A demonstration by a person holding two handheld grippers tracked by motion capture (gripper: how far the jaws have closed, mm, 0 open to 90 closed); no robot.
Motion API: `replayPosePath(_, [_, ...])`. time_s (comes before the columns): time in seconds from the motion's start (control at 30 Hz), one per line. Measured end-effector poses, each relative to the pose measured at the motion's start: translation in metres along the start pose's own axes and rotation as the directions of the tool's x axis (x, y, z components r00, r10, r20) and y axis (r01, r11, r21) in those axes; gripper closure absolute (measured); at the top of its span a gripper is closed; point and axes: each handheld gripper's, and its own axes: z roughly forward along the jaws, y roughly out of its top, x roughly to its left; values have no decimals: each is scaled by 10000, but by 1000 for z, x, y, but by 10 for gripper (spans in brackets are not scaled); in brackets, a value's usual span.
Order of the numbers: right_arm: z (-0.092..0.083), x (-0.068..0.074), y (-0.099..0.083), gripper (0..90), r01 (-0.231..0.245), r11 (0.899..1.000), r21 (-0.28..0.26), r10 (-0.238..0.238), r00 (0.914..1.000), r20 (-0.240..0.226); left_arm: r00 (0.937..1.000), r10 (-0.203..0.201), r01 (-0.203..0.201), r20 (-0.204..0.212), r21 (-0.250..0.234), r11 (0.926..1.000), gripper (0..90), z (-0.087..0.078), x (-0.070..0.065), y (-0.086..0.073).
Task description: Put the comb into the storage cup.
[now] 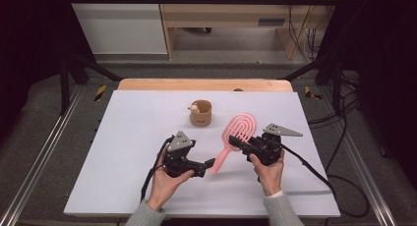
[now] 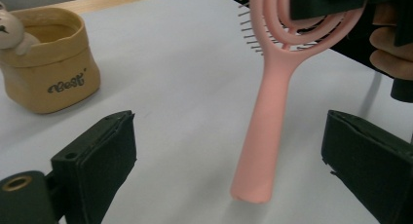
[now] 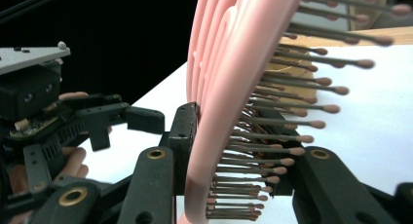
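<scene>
1. While you hold the pink hairbrush [image 1: 235, 137] above the table [image 1: 128, 152], its head sits clamped in the right gripper [image 1: 242, 143].
2. Left gripper [image 2: 229, 160]: jaws released, spread either side of the handle.
3. Right gripper view: the bristles [image 3: 272, 136] may flex, so the brush could slip.

Pink hairbrush [image 2: 265, 131] handle between wide-apart fingers [image 2: 104, 156], tan fabric pot [image 2: 51, 73] left, white table [image 2: 165, 63]

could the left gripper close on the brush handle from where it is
Probably yes: the left gripper stands open with the pink hairbrush handle between its jaws, untouched, nothing else between them. The right gripper holds the brush head.
</scene>
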Motion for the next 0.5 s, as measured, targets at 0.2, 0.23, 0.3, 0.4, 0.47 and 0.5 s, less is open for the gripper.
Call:
replayPosePath(0.2, [-3, -1, 2, 635, 57, 10000, -57, -57, 9999, 112, 10000, -6, 7, 39, -190, 9998, 50, -11, 12, 4])
replayPosePath(0.23, [-4, -1, 2, 635, 74, 9999, -68, -73, 9999, 139, 10000, 25, -26, -26, -227, 9997, 48, -15, 14, 5])
replayPosePath(0.3, [-5, -1, 3, 635, 88, 9999, -80, -86, 9998, 194, 10000, 78, -79, -55, -314, 9995, 45, -20, 17, 5])
replayPosePath(0.4, [-8, -1, 4, 635, 126, 9998, -155, -123, 9997, 231, 9992, 93, -109, -386, -430, 9990, 43, -28, 23, 4])
replayPosePath(0.47, [-9, -1, 5, 634, 140, 9997, -196, -136, 9996, 232, 9986, 41, -69, -534, -507, 9987, 43, -33, 28, 2])
replayPosePath(0.5, [-10, -1, 5, 634, 158, 9996, -225, -152, 9995, 263, 9987, -10, -17, -512, -522, 9986, 43, -34, 30, 1])
